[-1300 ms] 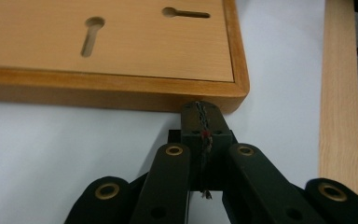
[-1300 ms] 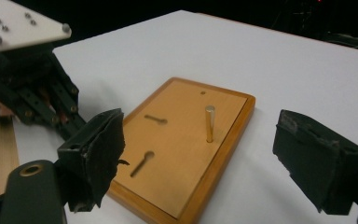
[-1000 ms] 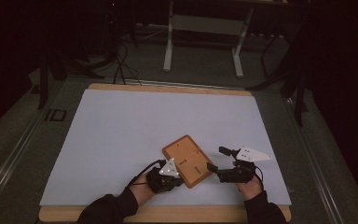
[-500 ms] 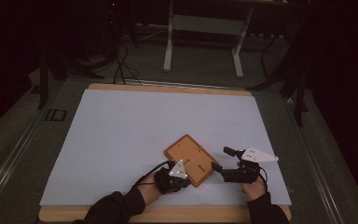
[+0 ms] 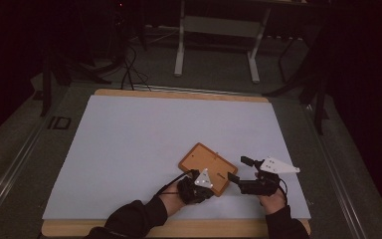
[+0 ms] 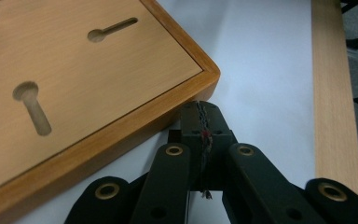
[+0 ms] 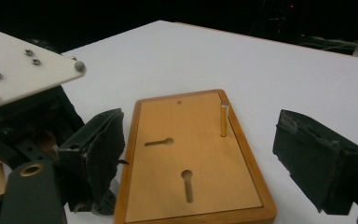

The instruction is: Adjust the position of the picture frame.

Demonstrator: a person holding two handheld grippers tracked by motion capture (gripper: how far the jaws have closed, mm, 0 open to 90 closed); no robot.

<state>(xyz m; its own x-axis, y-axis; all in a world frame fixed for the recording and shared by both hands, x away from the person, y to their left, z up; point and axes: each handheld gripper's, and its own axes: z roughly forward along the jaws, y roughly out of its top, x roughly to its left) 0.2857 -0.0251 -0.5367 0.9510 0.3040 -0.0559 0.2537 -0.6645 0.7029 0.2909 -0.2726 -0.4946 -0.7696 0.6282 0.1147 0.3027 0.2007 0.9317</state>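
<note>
A flat wooden board (image 5: 205,167) with two keyhole slots lies near the table's front edge. One short peg (image 7: 223,119) stands upright at its far rim. My left gripper (image 5: 211,190) is shut with nothing between its jaws. In the left gripper view my left gripper (image 6: 202,115) rests its tips against the board (image 6: 74,84), on the side edge close to a corner. My right gripper (image 5: 239,168) is open beside the board's right end. In the right gripper view my right gripper (image 7: 205,140) has one jaw on each side of the board (image 7: 191,163), neither touching it.
The board lies on a white sheet (image 5: 169,134) covering a wooden table whose bare front strip (image 6: 333,93) runs just behind the left gripper. The left gripper's grey plate (image 7: 18,79) sits close by the right gripper's left jaw. Stands and cables (image 5: 214,45) lie beyond the far edge.
My left hand has slid to the right along the board's near edge toward its corner. The right gripper and the board have barely shifted.
</note>
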